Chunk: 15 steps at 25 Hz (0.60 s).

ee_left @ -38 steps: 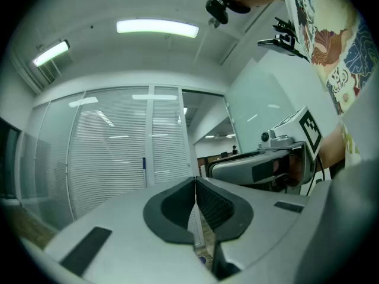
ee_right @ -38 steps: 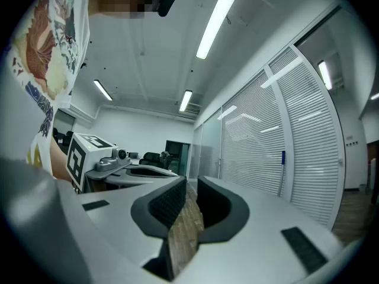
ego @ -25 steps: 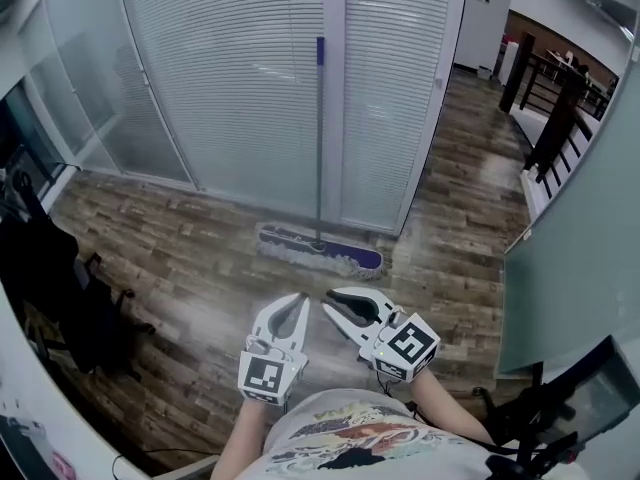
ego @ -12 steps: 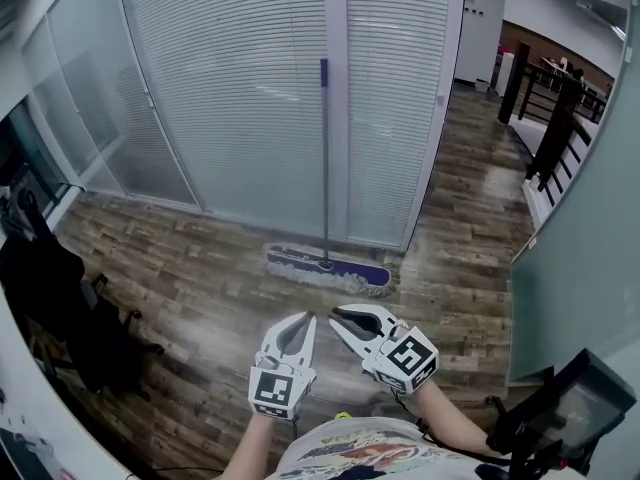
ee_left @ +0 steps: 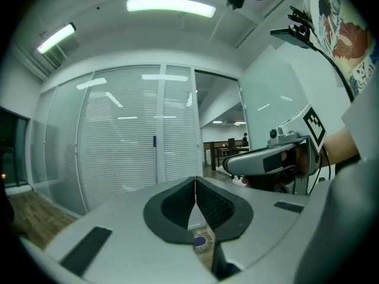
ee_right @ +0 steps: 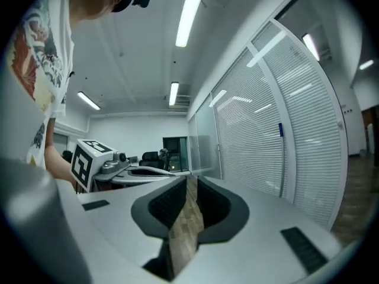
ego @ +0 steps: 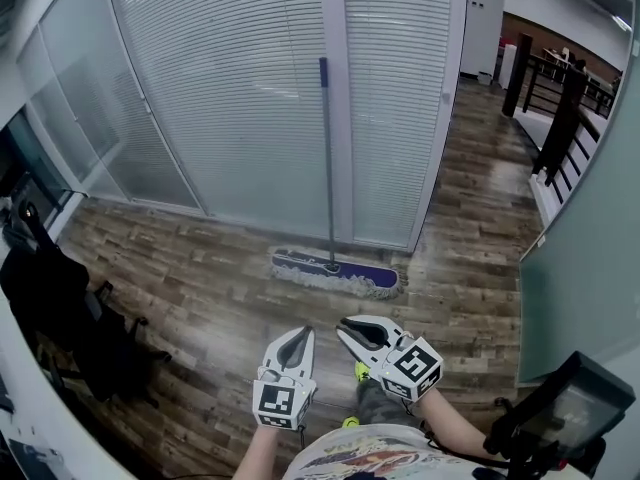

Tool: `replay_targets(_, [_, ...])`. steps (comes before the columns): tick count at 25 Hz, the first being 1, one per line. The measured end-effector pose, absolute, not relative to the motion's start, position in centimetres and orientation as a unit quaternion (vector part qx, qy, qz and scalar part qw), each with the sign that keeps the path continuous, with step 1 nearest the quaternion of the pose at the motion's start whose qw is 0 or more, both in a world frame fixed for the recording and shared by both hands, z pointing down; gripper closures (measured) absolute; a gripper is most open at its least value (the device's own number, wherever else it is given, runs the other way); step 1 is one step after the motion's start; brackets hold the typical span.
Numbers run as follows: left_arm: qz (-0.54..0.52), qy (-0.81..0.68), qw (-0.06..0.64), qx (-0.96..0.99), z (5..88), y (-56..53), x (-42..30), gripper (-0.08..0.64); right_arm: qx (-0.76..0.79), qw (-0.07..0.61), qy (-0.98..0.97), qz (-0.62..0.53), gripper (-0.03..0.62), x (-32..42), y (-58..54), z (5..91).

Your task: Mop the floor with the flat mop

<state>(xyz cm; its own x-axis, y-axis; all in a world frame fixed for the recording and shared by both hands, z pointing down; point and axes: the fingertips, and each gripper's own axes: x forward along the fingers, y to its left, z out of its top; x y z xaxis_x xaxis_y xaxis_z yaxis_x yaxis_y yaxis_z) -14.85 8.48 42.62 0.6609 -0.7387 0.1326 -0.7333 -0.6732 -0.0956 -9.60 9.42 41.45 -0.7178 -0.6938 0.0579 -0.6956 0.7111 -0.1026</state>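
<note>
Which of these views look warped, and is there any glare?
Head view: blinds bow at the edges, pale sheen on the floor. Left gripper view: fisheye circle, black corners, ceiling lamp blown white. Right gripper view: same fisheye, blinds curving too.

No words or numbers legible, only coded square markers (ego: 277, 402) on left hand-held gripper (ego: 302, 332) and right hand-held gripper (ego: 343, 326)

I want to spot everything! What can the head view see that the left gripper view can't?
Only the head view shows the marker cube on the left gripper. Only the left gripper view shows the ceiling lights. Both show the mop handle standing against the blinds, and the right gripper.
</note>
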Motion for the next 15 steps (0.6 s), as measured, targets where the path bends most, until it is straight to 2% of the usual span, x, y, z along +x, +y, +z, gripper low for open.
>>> replay_targets(15, [-0.098,0.421,0.027,-0.901,42.6,-7.9,-8.6,0.545,0.342,-0.005,-0.937,0.064,0.532,-4.6,-6.4,42.3])
